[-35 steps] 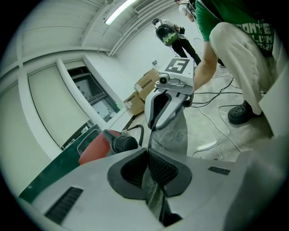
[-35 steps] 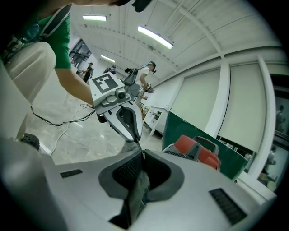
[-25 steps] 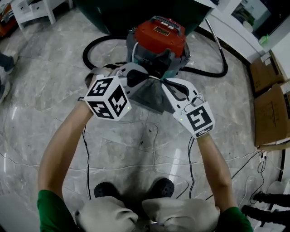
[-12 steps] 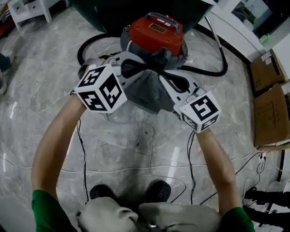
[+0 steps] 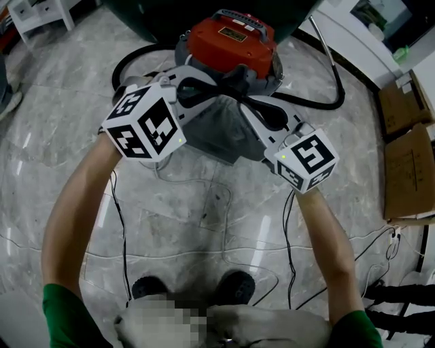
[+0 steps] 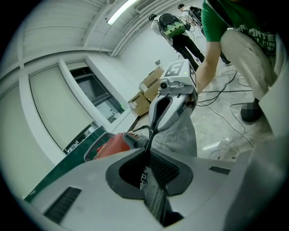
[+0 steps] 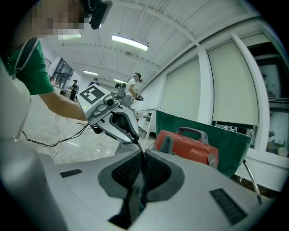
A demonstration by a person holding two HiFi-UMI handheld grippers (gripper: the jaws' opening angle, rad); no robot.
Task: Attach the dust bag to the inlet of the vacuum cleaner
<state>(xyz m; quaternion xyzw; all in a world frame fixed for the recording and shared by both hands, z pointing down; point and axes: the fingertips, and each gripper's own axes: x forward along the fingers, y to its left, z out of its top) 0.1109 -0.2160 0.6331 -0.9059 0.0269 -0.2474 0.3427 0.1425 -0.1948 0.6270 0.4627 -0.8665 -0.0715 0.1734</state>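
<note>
Hanging between my two tools, the grey fabric dust bag looks soft and creased. It is narrow at its top edge and widens as it sags towards the floor. That top edge shows as a thin dark strip in both gripper views.

The left gripper has its jaws pressed together on that strip, with the bag's body drooping beyond the tips. The right gripper is clamped on the same edge in the same way, pads tight on the thin material. In the head view the left one comes in from 9 o'clock and the right from 4 o'clock. Their tips are close together at the bag's top.

The bag is held clear of the floor, just on the 6 o'clock side of the red drum-shaped vacuum cleaner, which stands at 12 o'clock. I cannot tell whether the bag's mouth touches the inlet.

Below is a glossy grey marble-patterned floor crossed by thin black cables. A thick black hose loops round the vacuum. Brown cardboard boxes sit at 3 o'clock, a white shelf unit at 11 o'clock, and a dark green panel behind the vacuum.
</note>
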